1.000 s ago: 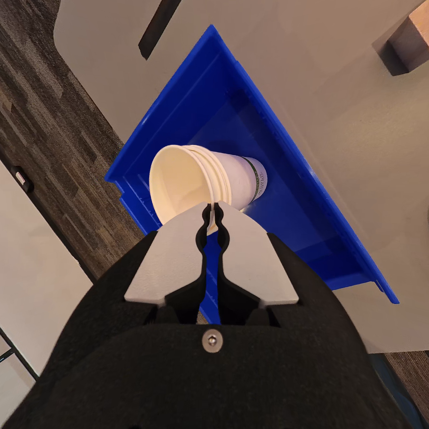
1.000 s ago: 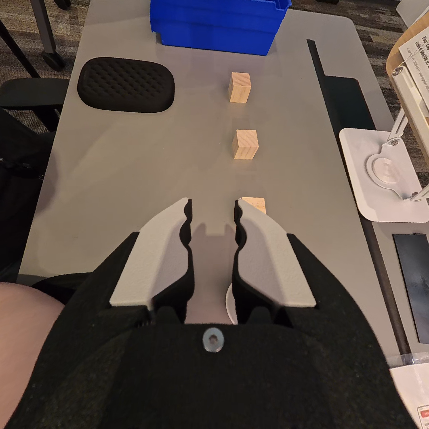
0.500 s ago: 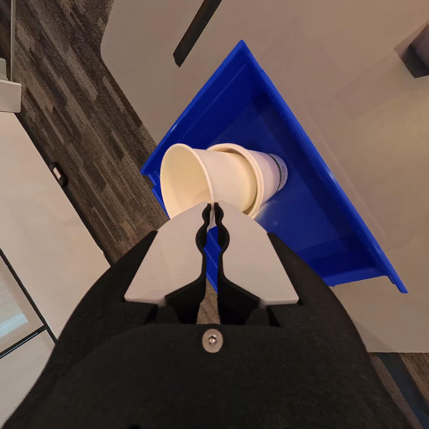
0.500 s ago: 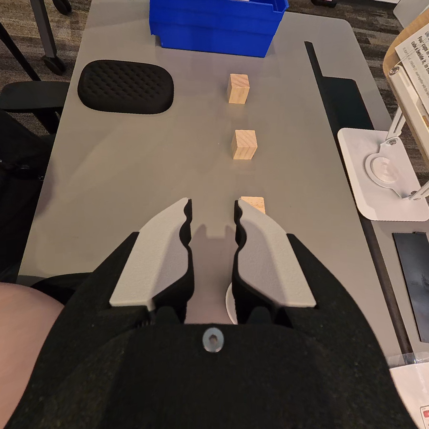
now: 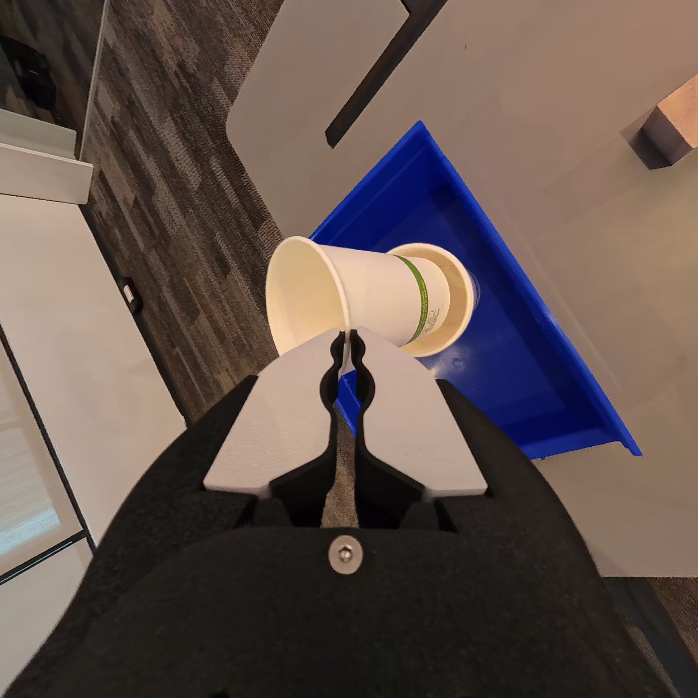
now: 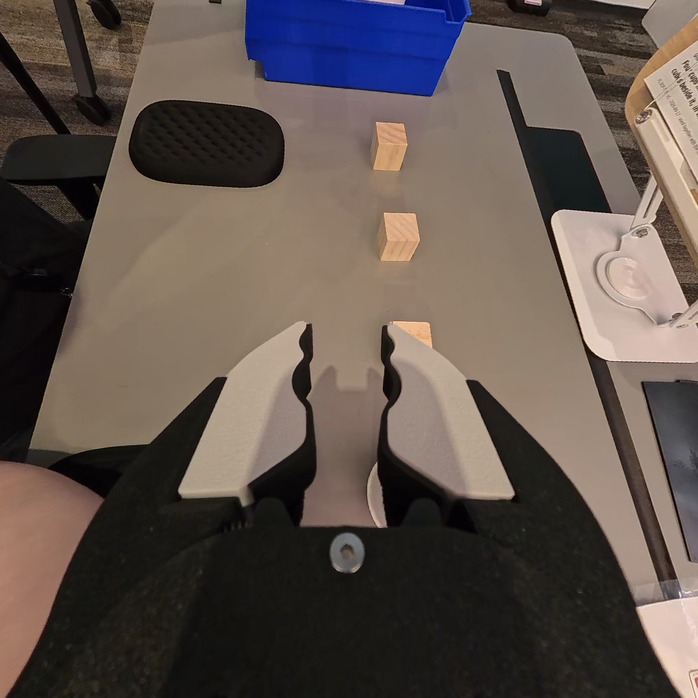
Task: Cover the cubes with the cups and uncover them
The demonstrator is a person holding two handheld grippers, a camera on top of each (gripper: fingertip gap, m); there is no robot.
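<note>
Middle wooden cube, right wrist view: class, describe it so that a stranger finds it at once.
On the grey table, find the blue plastic bin at the far end. Three pale wooden cubes line up from it toward the camera; the middle wooden cube has a cube on either side.

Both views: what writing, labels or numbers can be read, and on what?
On the cup: fine print beside its green band, too small to read.
On the sheet at the right edge: printed lines, cut off by the frame; not copied here.
On the bin and the cubes: none visible.
</note>
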